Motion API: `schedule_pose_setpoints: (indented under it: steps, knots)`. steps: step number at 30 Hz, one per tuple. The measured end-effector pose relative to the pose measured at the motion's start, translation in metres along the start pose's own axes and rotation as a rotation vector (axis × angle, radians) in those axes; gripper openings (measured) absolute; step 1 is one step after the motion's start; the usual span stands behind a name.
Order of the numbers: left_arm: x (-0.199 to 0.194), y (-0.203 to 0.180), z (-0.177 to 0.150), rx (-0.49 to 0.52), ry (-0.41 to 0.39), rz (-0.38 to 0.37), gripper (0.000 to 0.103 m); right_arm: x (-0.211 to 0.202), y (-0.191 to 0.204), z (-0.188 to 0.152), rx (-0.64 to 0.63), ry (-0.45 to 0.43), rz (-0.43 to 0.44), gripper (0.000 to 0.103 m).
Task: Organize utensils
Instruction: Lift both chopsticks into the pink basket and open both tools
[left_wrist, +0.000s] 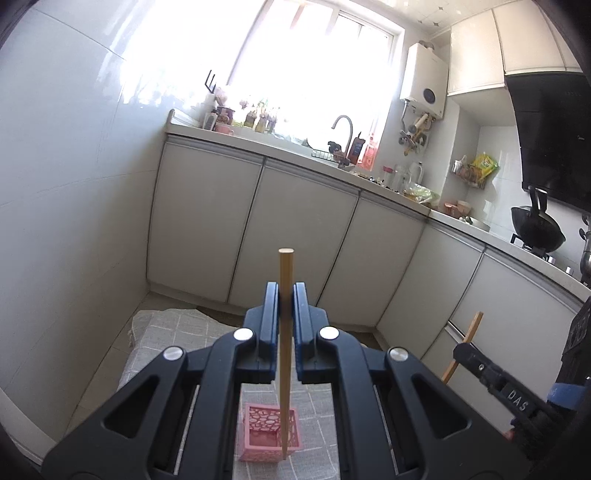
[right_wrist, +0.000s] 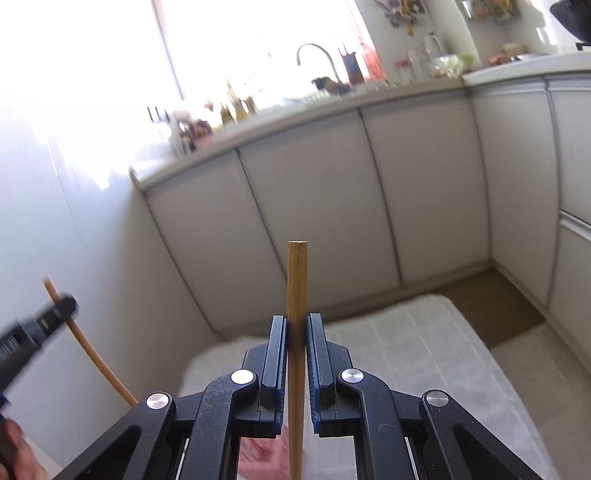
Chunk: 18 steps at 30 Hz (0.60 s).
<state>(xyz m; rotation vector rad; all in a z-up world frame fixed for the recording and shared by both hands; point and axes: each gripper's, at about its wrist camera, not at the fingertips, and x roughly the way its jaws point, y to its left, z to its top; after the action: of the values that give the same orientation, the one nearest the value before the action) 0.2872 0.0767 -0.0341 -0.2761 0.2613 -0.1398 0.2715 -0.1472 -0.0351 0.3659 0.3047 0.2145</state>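
Both hands were raised over the cloth-covered table (left_wrist: 166, 332), each with one chopstick — the kitchen cabinets (left_wrist: 295, 229) filled the background at 12 o'clock

The left gripper (left_wrist: 285, 299) had its jaws drawn narrow and clamped on a bamboo chopstick (left_wrist: 285, 280), pads pressing it from 9 and 3 o'clock. The stick stood close to upright, its long axis running 12 to 6 across the jaws, blunt end up. Its lower tip appeared at or just inside the near right corner of the pink basket (left_wrist: 269, 435), which lay at 6 o'clock below the jaws on the cloth; contact with the basket floor could not be told

The right gripper (right_wrist: 296, 328) was likewise closed narrow on a second chopstick (right_wrist: 297, 280), also upright, 12 to 6. In its own view the basket showed only as a pink blur (right_wrist: 264, 458) at 6 to 7 o'clock behind the stick

Judgement: the coming move hinged on each stick's lower tip sitting over the basket opening — the left hand looked nearer to that, the right would need to shift toward 7 o'clock

View differences: the left wrist view showed the basket sharply and the right gripper's finger at 4 o'clock with its stick tilted. The right wrist view showed the left gripper at 9 o'clock, blurred, its stick bowed by the lens, and a hand at the lower left edge (right_wrist: 14, 454)
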Motion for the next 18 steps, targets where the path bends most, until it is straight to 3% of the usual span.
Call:
schedule_pose_setpoints:
  steps: [4,10,12,18]
  knots:
    - [0.01,0.005,-0.012,-0.001,-0.024,-0.002,0.008,0.02,0.021,-0.003,0.004,-0.077,0.055,0.008]
    - [0.035,0.007,-0.032,0.056,-0.041,-0.02,0.008,0.066,0.042,-0.022,-0.076,-0.11,0.069,0.009]
    - [0.044,0.009,-0.043,0.069,-0.043,-0.031,0.008,0.082,0.042,-0.032,-0.1,-0.099,0.066,0.009]
    - [0.072,0.019,-0.062,0.063,0.058,-0.037,0.008,0.116,0.022,-0.06,-0.076,-0.006,0.065,0.009]
